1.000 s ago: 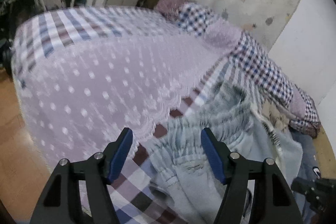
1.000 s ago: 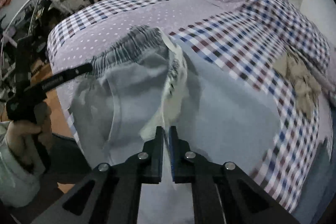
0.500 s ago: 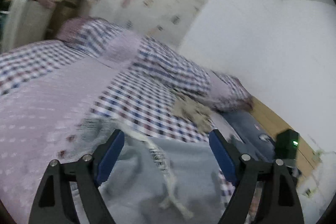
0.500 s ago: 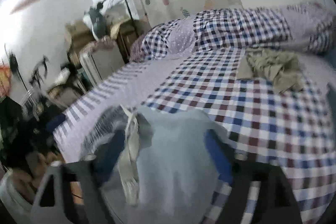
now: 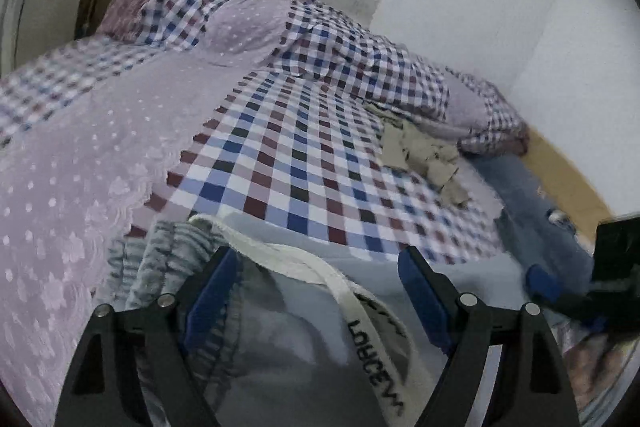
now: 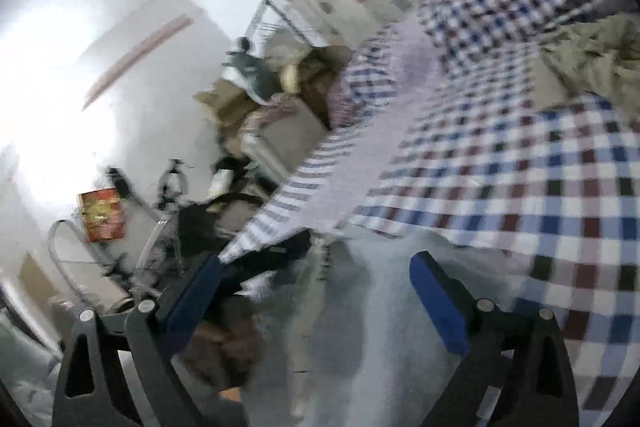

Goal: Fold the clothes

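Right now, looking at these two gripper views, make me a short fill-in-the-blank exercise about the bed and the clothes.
1. The light blue garment lies on a bedspread with a ____ pattern.
2. The left gripper has its jaws ____.
3. The white drawstring carries printed ____.
4. The crumpled garment near the pillows is ____ in colour.

Missing words: checked; open; letters; beige

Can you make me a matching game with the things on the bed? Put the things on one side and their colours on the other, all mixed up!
Things:
1. drawstring
2. crumpled cloth
3. shorts
4. gripper pads

Colours:
A. dark blue
B. pale grey-blue
C. cream with black letters
D. khaki

Pairs: 1-C, 2-D, 3-B, 4-A
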The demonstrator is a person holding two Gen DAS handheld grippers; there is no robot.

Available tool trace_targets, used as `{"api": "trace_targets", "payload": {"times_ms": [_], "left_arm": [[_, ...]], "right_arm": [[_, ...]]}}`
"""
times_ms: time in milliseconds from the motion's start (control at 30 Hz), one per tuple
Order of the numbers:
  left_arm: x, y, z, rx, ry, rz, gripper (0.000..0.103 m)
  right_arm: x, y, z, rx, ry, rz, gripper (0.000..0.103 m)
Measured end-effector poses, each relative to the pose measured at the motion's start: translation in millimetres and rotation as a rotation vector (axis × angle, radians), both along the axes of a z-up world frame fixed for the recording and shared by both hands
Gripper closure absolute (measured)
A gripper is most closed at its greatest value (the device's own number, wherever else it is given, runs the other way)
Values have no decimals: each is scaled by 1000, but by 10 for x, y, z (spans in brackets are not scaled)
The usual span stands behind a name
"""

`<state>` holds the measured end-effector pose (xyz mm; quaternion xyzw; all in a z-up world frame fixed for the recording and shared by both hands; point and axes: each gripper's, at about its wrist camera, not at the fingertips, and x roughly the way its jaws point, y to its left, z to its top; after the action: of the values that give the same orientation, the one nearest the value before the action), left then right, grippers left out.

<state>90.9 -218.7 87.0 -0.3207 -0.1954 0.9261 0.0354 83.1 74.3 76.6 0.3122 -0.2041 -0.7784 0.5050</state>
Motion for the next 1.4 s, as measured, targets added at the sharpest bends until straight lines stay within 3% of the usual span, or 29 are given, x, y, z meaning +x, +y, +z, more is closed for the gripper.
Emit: {"api": "trace_targets", "payload": {"times_ms": [100, 200, 267, 333, 367, 400, 433, 500, 533, 567, 633, 700, 767, 800, 900, 1033, 1100, 1167, 1267, 1400], "left_arm": [[-65, 24, -125, -73, -11, -2, 17], [-112, -48, -241, -68, -18, 8, 17], [-124, -120, -289, -40, -19, 13, 17], [-173, -134, -323, -50, -29, 18, 17], [-196, -116, -337, -63, -37, 18, 17], [-219, -96, -350, -76, -44, 19, 17], [-224, -61, -359, -102, -51, 20, 17], [-232, 9, -372, -152, -61, 19, 16], [-236, 43, -377, -175, -65, 17, 15], [-221, 47, -367, -177, -60, 18, 15], [-187, 48, -345, -176, -49, 20, 15], [-152, 50, -322, -176, -38, 23, 15], [-121, 56, -290, -178, -26, 26, 15], [-98, 65, -259, -183, -19, 28, 15], [-17, 131, -138, -240, 4, 55, 15], [134, 217, 9, -408, 34, 102, 15], [103, 167, -84, -460, -10, 120, 15], [-47, -36, -257, -404, -110, 131, 15], [-111, -198, -328, -349, -135, 154, 12], [-151, -172, -405, -377, -157, 161, 9]], "right_arm": [[-87, -213, -102, 23, -55, 64, 5], [-213, -331, -309, 72, -86, 61, 5], [-348, -260, -445, 74, -155, 40, 8], [-484, -161, -592, 79, -218, 11, 23], [-543, -113, -654, 95, -238, -11, 51], [-599, -68, -730, 107, -264, -37, 90], [-654, -23, -808, 120, -290, -63, 103], [-743, 51, -915, 104, -336, -87, 103], [-731, 23, -876, 122, -315, -88, 103], [-716, -10, -833, 143, -292, -90, 103], [-646, -84, -703, 175, -234, -85, 88], [-520, -151, -530, 174, -170, -60, 37], [-354, -266, -343, 207, -55, -51, 5], [-222, -287, -270, 237, 10, -56, 0], [82, -363, -167, 393, 226, -130, 0], [177, -478, -220, 497, 343, -170, 0], [234, -502, -327, 553, 394, -154, 0], [291, -525, -436, 610, 446, -138, 0], [363, -521, -585, 683, 507, -119, 0], [384, -617, -690, 775, 545, -122, 0]]}}
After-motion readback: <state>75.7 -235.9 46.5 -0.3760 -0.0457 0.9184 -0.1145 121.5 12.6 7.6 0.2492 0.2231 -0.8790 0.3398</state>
